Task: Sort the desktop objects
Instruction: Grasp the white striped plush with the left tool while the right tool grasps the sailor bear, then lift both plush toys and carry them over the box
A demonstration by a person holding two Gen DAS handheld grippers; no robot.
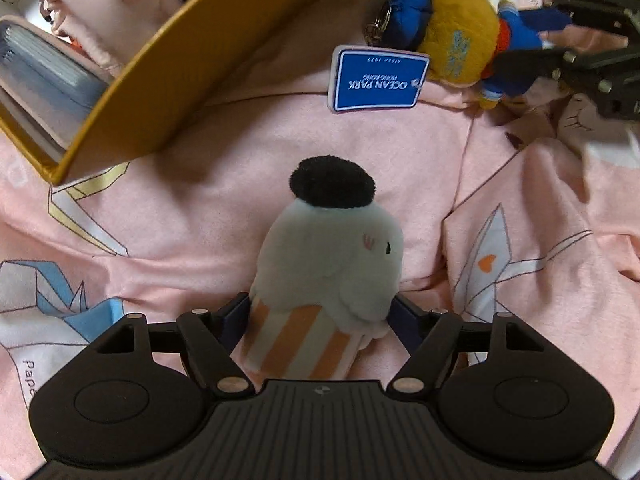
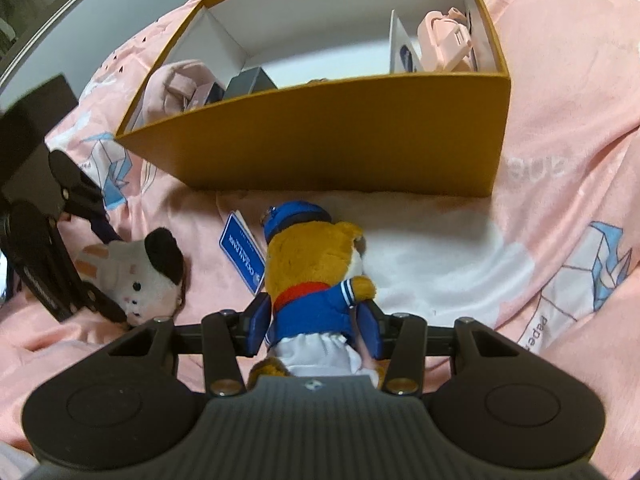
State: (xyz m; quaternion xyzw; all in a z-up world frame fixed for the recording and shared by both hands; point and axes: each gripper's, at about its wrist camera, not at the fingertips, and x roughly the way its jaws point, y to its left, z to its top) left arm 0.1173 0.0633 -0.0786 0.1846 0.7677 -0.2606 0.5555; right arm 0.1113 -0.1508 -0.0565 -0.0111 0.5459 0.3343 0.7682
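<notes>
The left claw (image 1: 320, 312) points steeply down at a pale plush toy (image 1: 332, 264) with a black cap and an orange-striped base; its jaws stand wide, one blue pad on either side of the striped base, and neither looks to be pressing in; the toy lies on the pink printed bedsheet (image 1: 180, 208) with its cap pointing away from the claw. Ahead and to the left of this claw sits the corner of a mustard-yellow cardboard box (image 1: 160, 80), with a pink pouch (image 1: 120, 4) and a pale card holder (image 1: 44, 68) inside it; ahead and to the right lies a brown bear plush (image 1: 460, 44) in a blue sailor outfit, and a blue paper tag (image 1: 376, 80) reading OCEAN PARK lies beside it.

The right claw (image 2: 316, 320) holds that bear plush at the waist; its jaws are at a middling width with the blue pads against the blue jacket on both sides; the bear lies face down on the sheet, its blue cap pointing away from the claw toward the box. Straight ahead of this claw, just beyond the bear's head, stands the box's near wall; inside, several small pink and dark items lie in the white interior. The pale plush and the left claw sit off to this claw's left, close by.
</notes>
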